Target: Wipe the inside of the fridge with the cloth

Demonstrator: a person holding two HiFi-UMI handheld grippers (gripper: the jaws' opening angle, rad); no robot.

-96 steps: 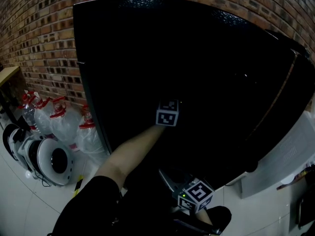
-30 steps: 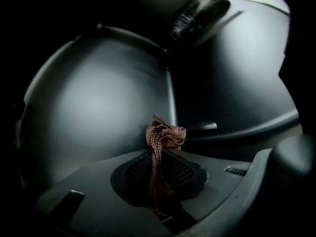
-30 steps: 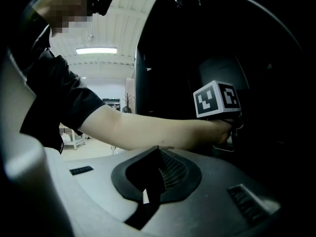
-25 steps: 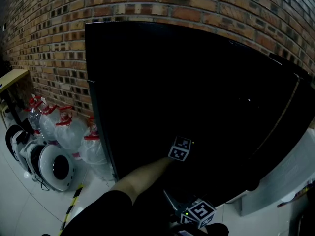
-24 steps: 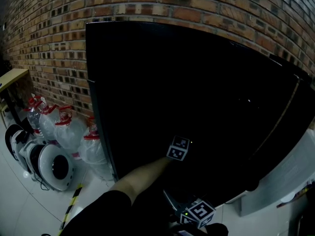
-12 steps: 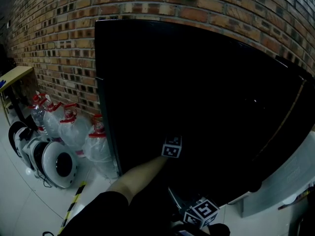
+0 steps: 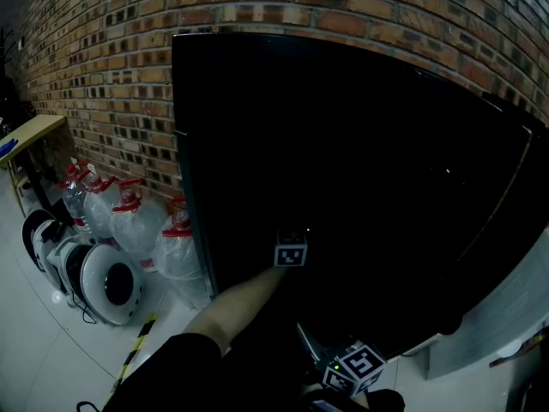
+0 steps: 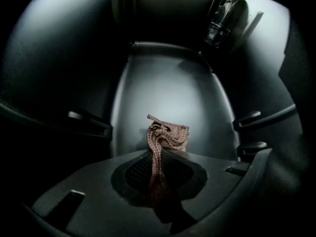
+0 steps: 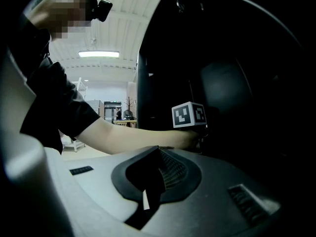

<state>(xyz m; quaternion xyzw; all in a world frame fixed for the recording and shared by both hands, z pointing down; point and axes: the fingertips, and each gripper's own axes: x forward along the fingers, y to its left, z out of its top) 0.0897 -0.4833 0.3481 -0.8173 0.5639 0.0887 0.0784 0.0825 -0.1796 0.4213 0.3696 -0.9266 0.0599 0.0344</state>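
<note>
The fridge (image 7: pixel 360 161) is a tall black cabinet against the brick wall, its inside almost black in the head view. My left gripper (image 7: pixel 292 245) reaches into it at arm's length and only its marker cube shows. In the left gripper view, the left gripper (image 8: pixel 159 167) is shut on a brown knitted cloth (image 8: pixel 167 136), which bunches up beyond the jaw tips in front of the grey back wall (image 8: pixel 168 93). My right gripper (image 7: pixel 356 366) hangs low in front of the fridge. Seen in its own view, the right gripper (image 9: pixel 148 181) is shut with nothing in it.
Shelf rails (image 8: pixel 89 120) run along both inner side walls, and a fitting (image 8: pixel 219 16) hangs at the top right. Several red-capped water bottles (image 7: pixel 120 213) and a round white appliance (image 7: pixel 103 286) stand on the floor to the left. A white box (image 7: pixel 506 307) sits at the right.
My left gripper, still holding the cloth, has slid to the left inside the fridge. The right gripper has stayed where it was.
</note>
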